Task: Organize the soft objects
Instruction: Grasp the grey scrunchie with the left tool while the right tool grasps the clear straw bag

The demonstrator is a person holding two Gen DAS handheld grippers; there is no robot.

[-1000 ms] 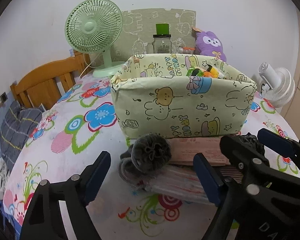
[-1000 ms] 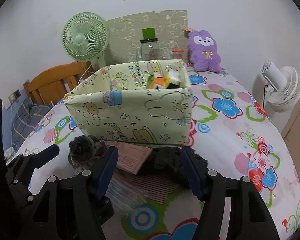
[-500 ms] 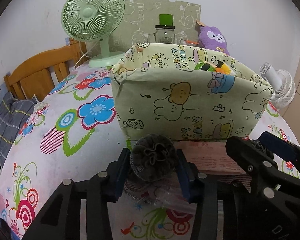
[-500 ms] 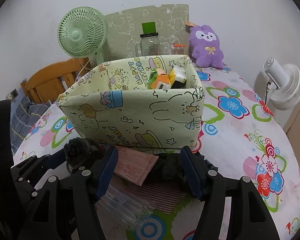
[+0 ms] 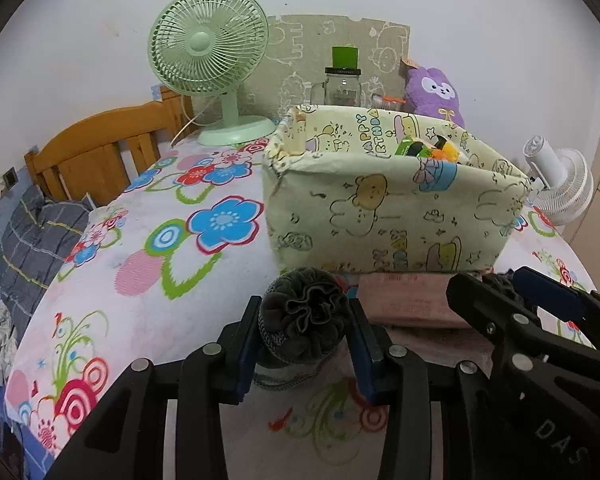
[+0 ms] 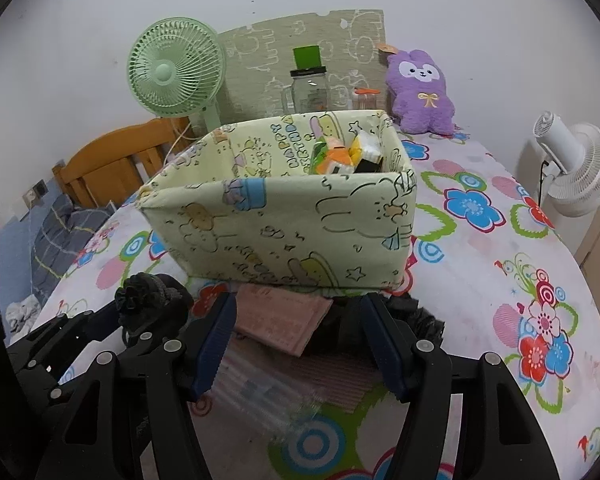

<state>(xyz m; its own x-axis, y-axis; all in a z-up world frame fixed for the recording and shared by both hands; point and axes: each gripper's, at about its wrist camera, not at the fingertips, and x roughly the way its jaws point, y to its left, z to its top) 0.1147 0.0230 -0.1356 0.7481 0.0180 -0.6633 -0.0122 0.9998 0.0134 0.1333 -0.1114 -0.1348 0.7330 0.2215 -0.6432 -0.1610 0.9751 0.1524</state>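
Scrunchie (image 5: 306,316), dark grey and ruffled, clamped between the blue pads (image 5: 247,344) of the left gripper (image 5: 305,350), whose jaws have just been closing and now press on it from both sides; it sits just in front of the near wall of the fabric storage box (image 5: 380,216), above the floral tablecloth (image 5: 148,264). Right gripper (image 6: 300,344) with its fingers released and spread apart, pads pressing on nothing; between and beyond them lie a pink cloth (image 6: 284,318) and a dark bundle (image 6: 420,316), both close against the foot of the box, with a crinkled clear plastic packet (image 6: 268,392) on the tablecloth below the open fingers. The pale green box, printed with cartoon bears and rabbits, stands upright near the middle of the table and holds small orange, yellow and green items (image 6: 340,156) in its right rear part; what they are cannot be told. Behind the box, by the wall, stand a green desk fan (image 5: 208,48), a glass jar (image 5: 342,88) with a green block on top, and a purple plush rabbit (image 6: 420,88) seated upright. A white fan (image 6: 572,164) stands off the right edge of the table; a wooden chair back (image 5: 96,148) rises at the left edge, with grey checked fabric (image 5: 40,240) beside it.
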